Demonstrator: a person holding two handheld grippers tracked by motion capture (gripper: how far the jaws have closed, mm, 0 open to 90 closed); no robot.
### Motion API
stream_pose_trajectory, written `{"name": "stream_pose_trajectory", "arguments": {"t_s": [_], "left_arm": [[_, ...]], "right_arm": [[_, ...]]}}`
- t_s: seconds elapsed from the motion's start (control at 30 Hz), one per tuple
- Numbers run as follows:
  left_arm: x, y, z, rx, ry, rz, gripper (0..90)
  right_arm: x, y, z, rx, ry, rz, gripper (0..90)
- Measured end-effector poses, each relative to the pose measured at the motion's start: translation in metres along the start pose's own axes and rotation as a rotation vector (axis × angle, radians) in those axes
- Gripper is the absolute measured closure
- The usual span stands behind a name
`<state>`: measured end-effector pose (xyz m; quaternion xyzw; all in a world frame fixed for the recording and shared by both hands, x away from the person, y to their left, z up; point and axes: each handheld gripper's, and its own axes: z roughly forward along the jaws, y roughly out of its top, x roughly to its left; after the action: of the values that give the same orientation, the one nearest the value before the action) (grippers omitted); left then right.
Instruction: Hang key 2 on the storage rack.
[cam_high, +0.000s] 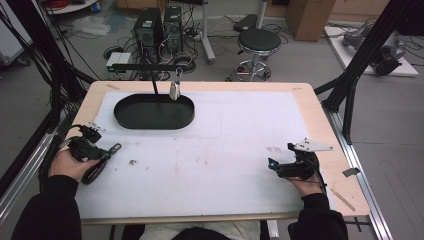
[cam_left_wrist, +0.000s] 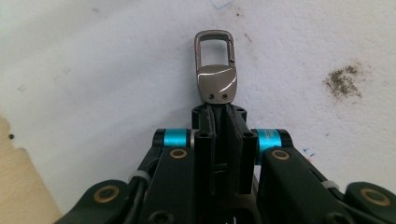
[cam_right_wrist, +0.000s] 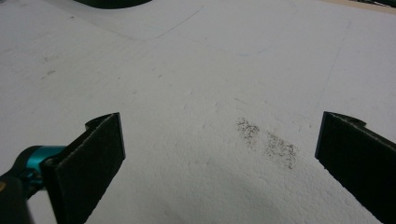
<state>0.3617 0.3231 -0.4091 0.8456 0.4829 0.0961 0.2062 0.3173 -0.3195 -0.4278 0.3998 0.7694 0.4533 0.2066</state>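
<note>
A grey metal key clip (cam_left_wrist: 215, 81) with a snap hook sticks out from the tips of my left gripper (cam_left_wrist: 217, 111), which is shut on its lower end just above the white mat. In the high view the left gripper (cam_high: 111, 150) is at the table's left edge, with the clip (cam_high: 116, 147) pointing right. My right gripper (cam_high: 281, 155) rests at the right side of the mat. Its jaws stand wide open in the right gripper view (cam_right_wrist: 219, 140), with nothing between them. A second metal clip (cam_high: 175, 91) hangs from a black stand (cam_high: 147, 66) over a black oval tray (cam_high: 120, 117).
A white mat (cam_high: 225, 150) covers most of the wooden table and carries a few dark smudges (cam_right_wrist: 266, 140). The tray sits at the back left. A stool (cam_high: 258, 42) and computer towers (cam_high: 159, 27) stand on the floor beyond the table.
</note>
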Motion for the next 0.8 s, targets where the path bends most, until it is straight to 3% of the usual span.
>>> {"name": "stream_pose_trajectory", "arguments": {"t_s": [0.23,0.53,0.8], "left_arm": [[-0.006,0.006,-0.013,-0.011,0.016,0.026,82.4],[-0.014,0.026,-0.045,-0.129,0.030,0.059,82.4],[-0.016,0.044,-0.056,-0.129,0.032,0.099,82.3]], "right_arm": [[0.000,0.000,0.000,-0.003,0.002,0.005,0.7],[0.000,-0.001,0.001,-0.013,0.003,0.016,0.7],[-0.001,-0.002,0.000,-0.021,0.004,0.017,0.7]]}}
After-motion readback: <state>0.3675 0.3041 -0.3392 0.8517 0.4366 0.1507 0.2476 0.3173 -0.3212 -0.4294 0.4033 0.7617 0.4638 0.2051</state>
